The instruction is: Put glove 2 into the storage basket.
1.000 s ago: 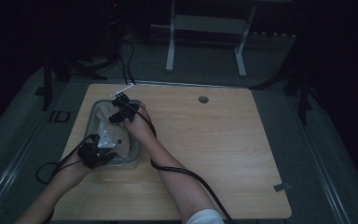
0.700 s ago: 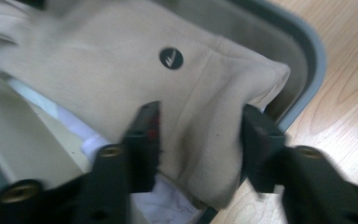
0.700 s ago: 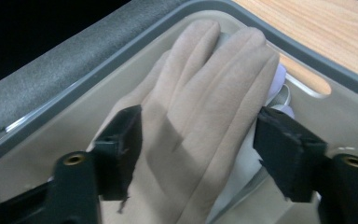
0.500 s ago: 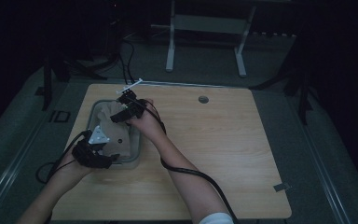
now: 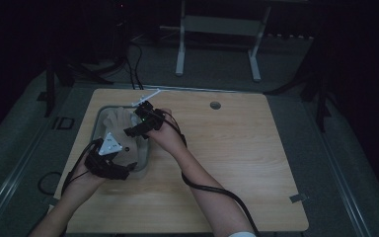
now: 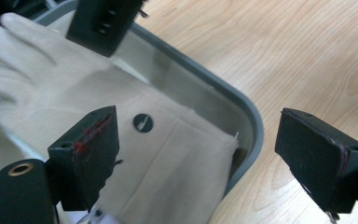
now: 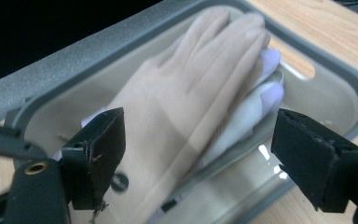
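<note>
Since the beige glove [image 6: 135,154] already lies flat in the grey tray [image 5: 97,123] at the worktop's [image 5: 256,163] left, both the left tool [image 6: 205,154] and right tool [image 7: 200,154] have just been opening, nothing pinched between their jaws, looks like a deliberate let-go.

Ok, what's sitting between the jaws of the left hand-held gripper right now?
In the left gripper view the open left hand-held gripper has the cuff of the beige glove and the grey tray's rim below the gap; the pads press on neither.

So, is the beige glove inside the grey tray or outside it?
Inside. The beige glove lies flat within the grey tray, its fingers spread toward one end; both tongs stand open above it.
</note>
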A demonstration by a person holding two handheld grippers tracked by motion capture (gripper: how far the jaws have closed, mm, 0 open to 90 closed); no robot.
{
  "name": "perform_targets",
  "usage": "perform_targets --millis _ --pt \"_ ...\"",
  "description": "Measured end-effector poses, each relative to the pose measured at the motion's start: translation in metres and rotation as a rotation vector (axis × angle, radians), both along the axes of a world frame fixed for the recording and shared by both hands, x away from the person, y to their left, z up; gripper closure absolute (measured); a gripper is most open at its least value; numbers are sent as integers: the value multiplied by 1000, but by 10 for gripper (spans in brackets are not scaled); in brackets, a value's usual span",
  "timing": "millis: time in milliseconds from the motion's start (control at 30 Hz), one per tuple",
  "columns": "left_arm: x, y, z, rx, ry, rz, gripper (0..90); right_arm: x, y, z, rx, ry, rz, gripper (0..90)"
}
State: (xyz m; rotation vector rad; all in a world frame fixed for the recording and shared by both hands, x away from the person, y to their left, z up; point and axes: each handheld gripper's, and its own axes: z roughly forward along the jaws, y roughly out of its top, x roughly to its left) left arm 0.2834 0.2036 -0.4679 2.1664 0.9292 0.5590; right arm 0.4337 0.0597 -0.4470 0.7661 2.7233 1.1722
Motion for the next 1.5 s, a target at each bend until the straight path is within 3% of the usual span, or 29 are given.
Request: perform_targets --millis 300,800,1033,1233,1500 --pt "2 -14 -1 -14 -2 -25 142 -4 -32 -9 -4 -3 -20 174" --pt "5 -49 -8 -23 8 -114 141 -18 -91 -4 19 -37 -57 174" --pt "3 -70 -14 -29 20 -193 141 -28 -120 -12 23 -31 -74 174" --pt "3 -86 -18 -28 27 -232 141 -35 -139 -20 21 -23 -93 174" --pt "2 -105 -29 -65 45 -284 141 -40 -167 -36 7 -22 -125 174"
